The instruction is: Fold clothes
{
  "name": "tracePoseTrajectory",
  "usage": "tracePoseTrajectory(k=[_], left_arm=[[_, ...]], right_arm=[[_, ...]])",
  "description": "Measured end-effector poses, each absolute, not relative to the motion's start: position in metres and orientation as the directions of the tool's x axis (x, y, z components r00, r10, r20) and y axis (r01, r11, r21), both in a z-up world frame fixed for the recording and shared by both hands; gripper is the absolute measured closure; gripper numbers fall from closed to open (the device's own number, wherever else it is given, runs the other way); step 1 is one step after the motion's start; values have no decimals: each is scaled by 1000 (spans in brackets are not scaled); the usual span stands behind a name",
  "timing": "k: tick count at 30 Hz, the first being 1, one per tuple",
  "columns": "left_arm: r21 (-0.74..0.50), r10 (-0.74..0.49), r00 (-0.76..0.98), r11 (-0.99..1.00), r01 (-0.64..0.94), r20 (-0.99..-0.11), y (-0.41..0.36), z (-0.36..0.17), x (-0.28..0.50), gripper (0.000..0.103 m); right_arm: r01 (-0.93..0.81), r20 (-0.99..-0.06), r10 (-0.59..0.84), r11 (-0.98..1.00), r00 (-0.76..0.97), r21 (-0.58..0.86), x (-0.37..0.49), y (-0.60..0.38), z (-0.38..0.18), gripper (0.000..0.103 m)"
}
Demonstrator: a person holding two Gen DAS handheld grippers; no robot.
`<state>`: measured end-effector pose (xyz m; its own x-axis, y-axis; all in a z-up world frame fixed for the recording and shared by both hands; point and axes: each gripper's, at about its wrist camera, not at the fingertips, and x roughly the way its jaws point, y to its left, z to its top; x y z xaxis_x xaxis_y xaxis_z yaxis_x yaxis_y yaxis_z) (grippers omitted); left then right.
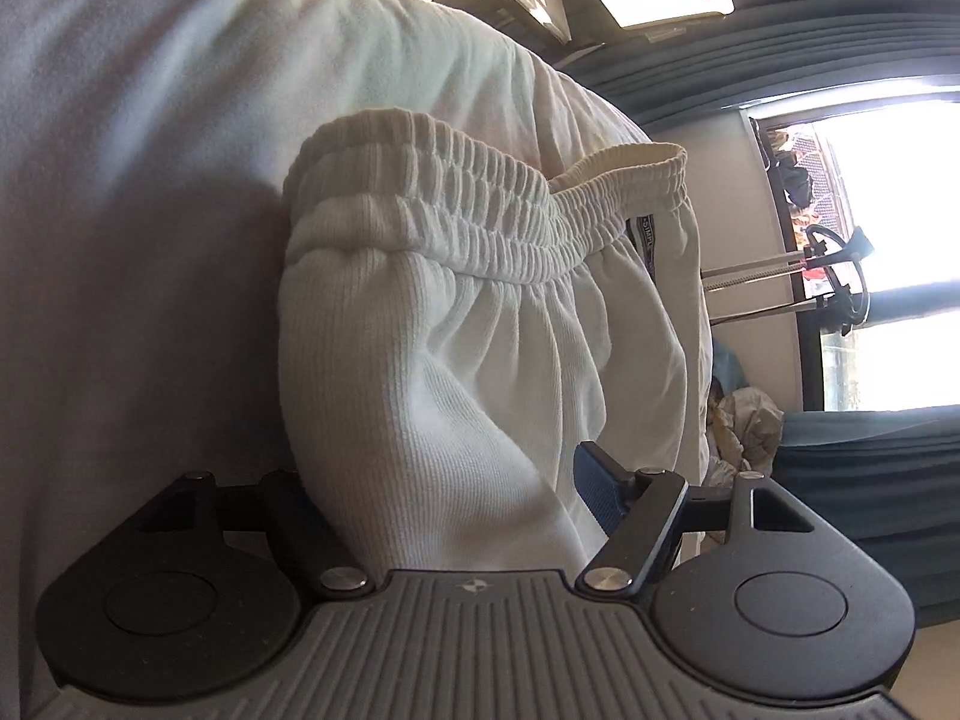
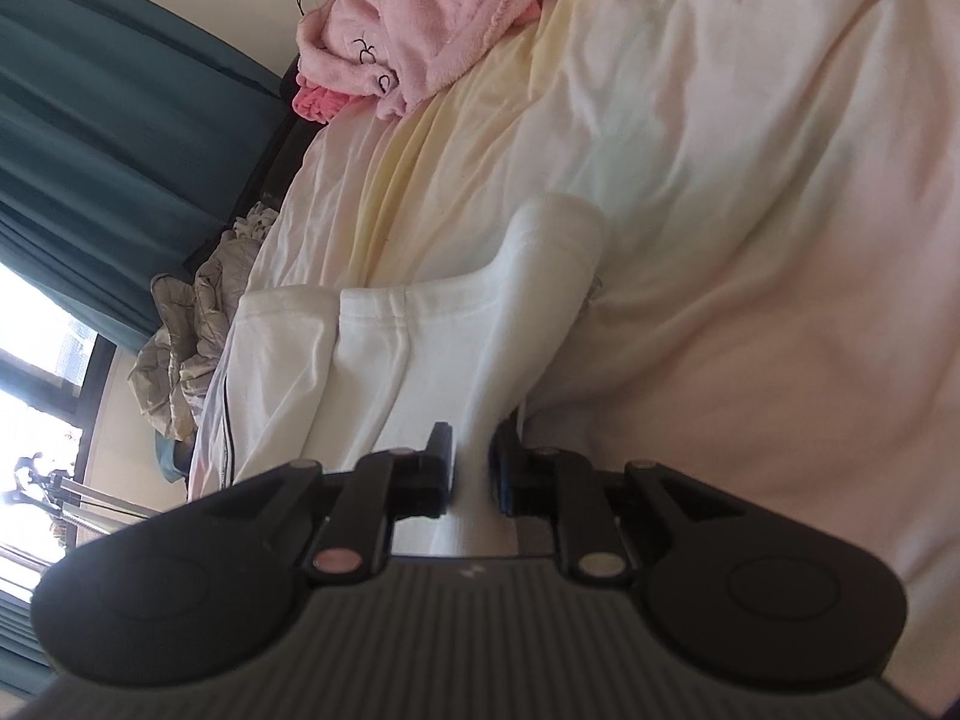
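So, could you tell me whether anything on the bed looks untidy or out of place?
Yes. A pink fleecy garment lies crumpled in a heap at the far edge of the bed, unfolded. The white trousers are bunched rather than flat, with the waistband gaping open.

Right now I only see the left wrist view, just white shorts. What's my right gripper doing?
Observer: The right gripper has a fold of the shorts pinched between its fingers.
Operator: Are there more clothes on the bed?
Observer: Yes, a pink robe lies bunched up at the edge of the bed, near the curtain.
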<state>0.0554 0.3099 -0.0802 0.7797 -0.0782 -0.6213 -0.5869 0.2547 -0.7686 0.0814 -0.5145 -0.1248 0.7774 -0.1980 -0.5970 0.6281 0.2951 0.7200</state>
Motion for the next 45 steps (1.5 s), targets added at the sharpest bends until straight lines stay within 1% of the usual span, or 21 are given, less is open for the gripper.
tracePoseTrajectory(k=[1, 2, 4, 5, 6, 7, 8, 9, 10, 13, 16, 21, 22, 24, 27, 29, 32, 35, 38, 40, 45], left_arm=[[-763, -76, 776, 264, -590, -626, 309, -80, 56, 28], [-760, -71, 774, 264, -594, -629, 308, -80, 57, 28], [-752, -62, 769, 270, -601, -637, 307, -80, 57, 29], [-748, -57, 766, 274, -605, -641, 307, -80, 57, 32], [-748, -55, 767, 274, -604, -639, 307, -80, 57, 39], [-757, -54, 775, 269, -595, -629, 307, -79, 56, 54], [-766, -54, 784, 263, -587, -619, 307, -79, 55, 62], [-774, -54, 792, 257, -578, -609, 308, -79, 55, 72], [-786, -54, 803, 248, -566, -594, 308, -79, 53, 79], [-818, -49, 838, 256, -515, -543, 306, -70, 47, 88], [-850, -52, 886, 314, -423, -461, 301, -48, 40, 91], [-891, -86, 939, 356, -283, -333, 298, -9, 20, 92], [-901, -95, 946, 346, -261, -310, 299, -5, 14, 92], [-910, -107, 950, 333, -245, -295, 301, -2, 3, 92], [-919, -121, 946, 300, -255, -302, 303, -11, -1, 92], [-923, -129, 941, 275, -268, -312, 305, -19, -2, 92], [-935, -125, 945, 233, -269, -303, 307, -24, 5, 92], [-942, -113, 951, 213, -259, -287, 310, -18, 26, 92], [-943, -102, 955, 218, -251, -278, 312, -9, 66, 92], [-931, -94, 953, 257, -258, -289, 311, -2, 103, 92], [-903, -77, 940, 314, -294, -333, 311, -4, 206, 92]], right_arm=[[615, -588, -185, 297, 787, 730, 83, -515, -125, 71], [609, -584, -180, 302, 792, 733, 84, -514, -125, 71], [618, -590, -193, 323, 784, 717, 86, -513, -122, 72], [623, -594, -197, 328, 780, 710, 86, -513, -121, 75], [629, -600, -198, 326, 775, 705, 86, -513, -122, 78], [635, -606, -199, 323, 770, 702, 86, -514, -123, 86], [640, -611, -199, 320, 766, 699, 86, -515, -125, 93], [641, -613, -197, 320, 765, 697, 85, -517, -126, 96], [637, -610, -194, 328, 768, 697, 86, -517, -126, 97], [616, -590, -195, 369, 783, 695, 87, -516, -120, 99], [592, -553, -222, 407, 803, 696, 81, -513, -108, 100], [533, -451, -283, 453, 846, 715, 62, -512, -81, 100], [527, -428, -309, 461, 849, 714, 55, -512, -73, 100], [524, -387, -359, 483, 849, 702, 41, -510, -57, 100], [506, -358, -369, 489, 858, 710, 29, -514, -46, 100], [486, -353, -344, 476, 870, 733, 27, -520, -44, 100], [481, -364, -318, 501, 875, 719, 41, -521, -41, 100], [484, -363, -321, 544, 875, 686, 63, -518, -29, 100], [481, -349, -332, 577, 876, 660, 99, -516, -13, 100], [478, -340, -336, 609, 878, 632, 135, -514, -2, 100], [482, -346, -343, 711, 873, 512, 252, -501, 8, 100]])
